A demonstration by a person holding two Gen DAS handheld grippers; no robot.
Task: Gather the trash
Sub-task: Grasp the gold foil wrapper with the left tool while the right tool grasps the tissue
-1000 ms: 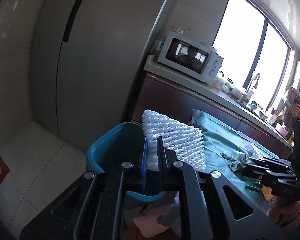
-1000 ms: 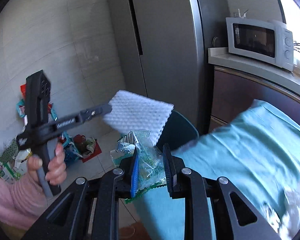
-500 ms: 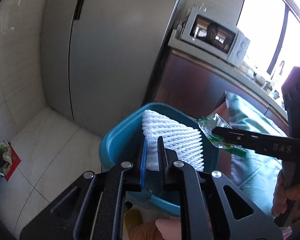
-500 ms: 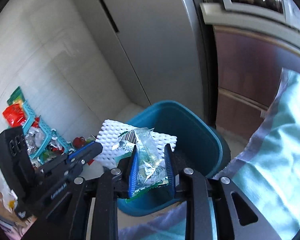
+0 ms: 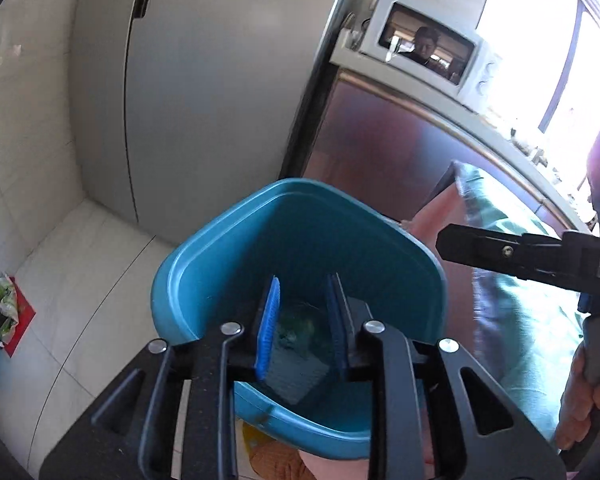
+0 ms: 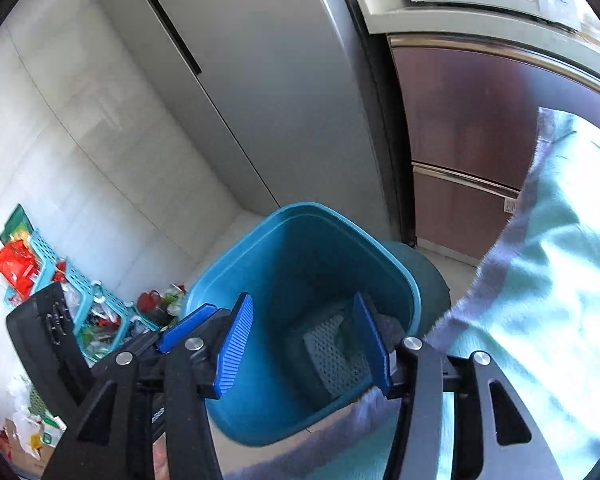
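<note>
A blue waste bin (image 5: 168, 280) stands on the floor below both grippers. My left gripper (image 5: 303, 280) hangs over its mouth, jaws opening, with nothing between them. On the bin's bottom lie a white foam net (image 5: 296, 376) and a green wrapper (image 5: 296, 326). My right gripper (image 6: 303, 300) is also above the bin (image 6: 332, 216), its jaws opening and empty, and the foam net (image 6: 328, 356) shows between them far below. The left gripper's fingers (image 6: 184, 326) appear at the left of the right wrist view. A finger (image 5: 500, 250) of the right gripper reaches in from the right.
A grey fridge (image 5: 204, 80) stands behind the bin, beside a brown cabinet (image 6: 460, 128) with a microwave (image 5: 428, 48) on top. A teal cloth (image 6: 560, 280) covers the table at right. Baskets and wrappers (image 6: 92, 320) litter the floor at left. A hand (image 5: 592, 392) holds the right gripper.
Both grippers sank toward the bin and opened. The foam net left the left gripper and the green wrapper left the right; both now lie in the bin.
</note>
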